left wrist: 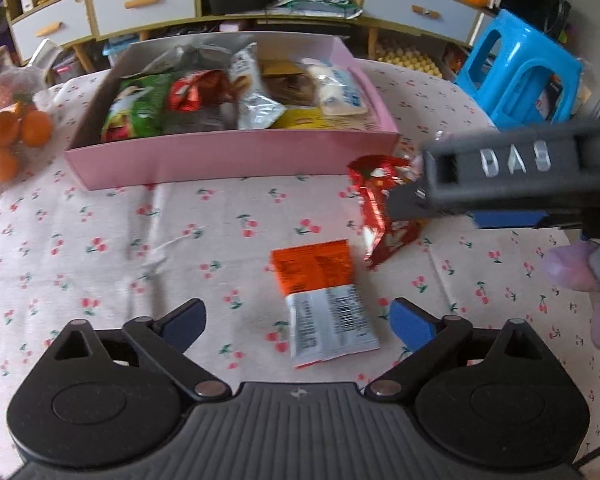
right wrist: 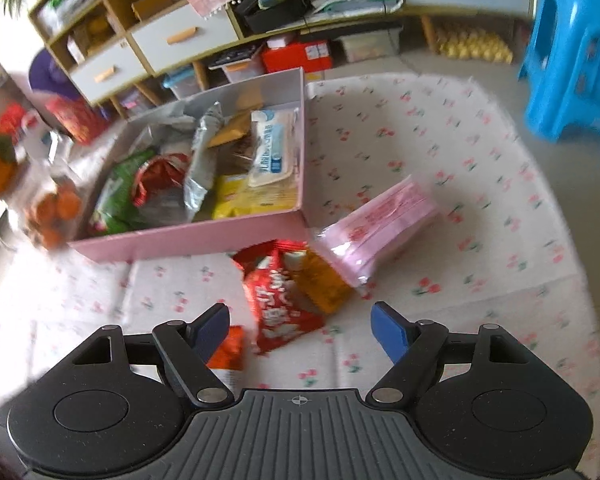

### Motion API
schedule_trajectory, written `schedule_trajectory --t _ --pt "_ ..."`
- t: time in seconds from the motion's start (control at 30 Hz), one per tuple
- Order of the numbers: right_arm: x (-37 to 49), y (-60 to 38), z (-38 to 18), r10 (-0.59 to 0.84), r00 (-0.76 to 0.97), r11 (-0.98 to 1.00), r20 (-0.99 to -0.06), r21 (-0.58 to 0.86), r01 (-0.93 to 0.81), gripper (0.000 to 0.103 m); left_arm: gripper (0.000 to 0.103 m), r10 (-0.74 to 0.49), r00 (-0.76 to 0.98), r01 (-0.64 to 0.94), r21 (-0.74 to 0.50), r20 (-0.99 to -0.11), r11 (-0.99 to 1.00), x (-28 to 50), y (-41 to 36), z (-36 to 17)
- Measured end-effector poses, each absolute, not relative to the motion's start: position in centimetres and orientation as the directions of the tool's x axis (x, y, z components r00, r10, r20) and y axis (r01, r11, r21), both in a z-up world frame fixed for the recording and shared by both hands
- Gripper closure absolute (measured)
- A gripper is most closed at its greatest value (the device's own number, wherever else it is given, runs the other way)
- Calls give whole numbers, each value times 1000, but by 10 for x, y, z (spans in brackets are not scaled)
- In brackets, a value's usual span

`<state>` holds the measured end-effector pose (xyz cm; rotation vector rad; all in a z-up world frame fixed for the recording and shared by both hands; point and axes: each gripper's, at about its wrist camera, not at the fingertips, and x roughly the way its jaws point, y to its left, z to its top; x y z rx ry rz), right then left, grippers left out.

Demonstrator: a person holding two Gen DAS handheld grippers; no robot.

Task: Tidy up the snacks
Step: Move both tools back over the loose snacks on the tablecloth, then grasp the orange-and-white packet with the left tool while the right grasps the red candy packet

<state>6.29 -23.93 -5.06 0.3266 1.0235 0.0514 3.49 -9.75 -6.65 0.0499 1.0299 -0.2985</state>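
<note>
Here, both grippers gape with nothing between their pads: the left gripper (left wrist: 298, 320) over the orange-and-white packet (left wrist: 324, 300), the right gripper (right wrist: 300, 326) over the red packet (right wrist: 278, 300). Both packets lie on the cloth in front of the pink box (left wrist: 228, 158); a pink pack (right wrist: 380, 220) sits beside the box's right corner.

I see a matt cotton-like cherry-print tablecloth (left wrist: 100, 240) under everything. The red snack packet (right wrist: 278, 300) is glossy, crinkled foil; the orange-and-white packet (left wrist: 324, 300) looks like smooth plastic film. The pink box (left wrist: 228, 158) reads as matt cardboard, the blue stool (left wrist: 516, 68) as shiny moulded plastic.
</note>
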Motion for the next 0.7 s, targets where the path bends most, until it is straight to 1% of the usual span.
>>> schedule_trajectory --t 0.07,0.13,0.2,0.23,0.27,0.3,0.33,0.37,0.4,0.43,0.5,0.53,0.57,0.63,0.67,0.7 --pt "65 -242 -53 219 525 942 -822 319 107 24 18 -222 478 276 -95 -850 956 34 -101 -69" --pt "67 -244 -55 241 524 933 -817 343 105 24 23 -226 471 284 -96 -853 954 34 -103 -72" --pt "68 -244 -57 265 522 925 -811 366 99 24 25 -231 470 291 -97 -852 952 33 -104 -74" --pt "68 -243 -58 272 521 924 -809 371 92 24 28 -231 474 297 -92 -850 950 33 -104 -74" --pt "68 -242 -59 273 523 926 -807 369 86 24 33 -230 476 301 -88 -849 949 32 -103 -74" --pt "68 -240 -59 267 527 929 -807 361 83 25 37 -230 481 301 -87 -846 950 32 -102 -74" --pt "69 -238 -59 260 531 932 -806 353 81 25 44 -233 485 300 -91 -843 950 32 -101 -73" --pt "69 -237 -61 255 534 934 -806 348 78 28 52 -242 487 299 -100 -839 949 32 -99 -73" --pt "70 -235 -62 253 534 936 -807 343 75 35 56 -249 488 299 -108 -836 948 32 -97 -72" --pt "71 -233 -64 250 531 938 -810 338 73 38 62 -258 488 299 -118 -834 947 32 -95 -72" --pt "72 -229 -67 244 525 944 -815 325 65 48 64 -279 482 300 -143 -831 943 36 -92 -72" --pt "72 -227 -69 238 524 947 -818 315 60 52 66 -285 482 305 -147 -829 941 35 -90 -72" --pt "72 -225 -70 230 524 951 -820 304 57 56 68 -288 483 312 -145 -827 939 35 -88 -72" --pt "72 -222 -72 210 529 957 -822 284 62 62 69 -283 491 323 -129 -824 937 33 -84 -71" --pt "72 -222 -73 200 531 959 -823 275 65 68 69 -280 493 329 -122 -824 937 32 -83 -70" --pt "72 -221 -74 198 534 960 -822 272 64 68 70 -278 494 333 -115 -824 936 32 -81 -69"
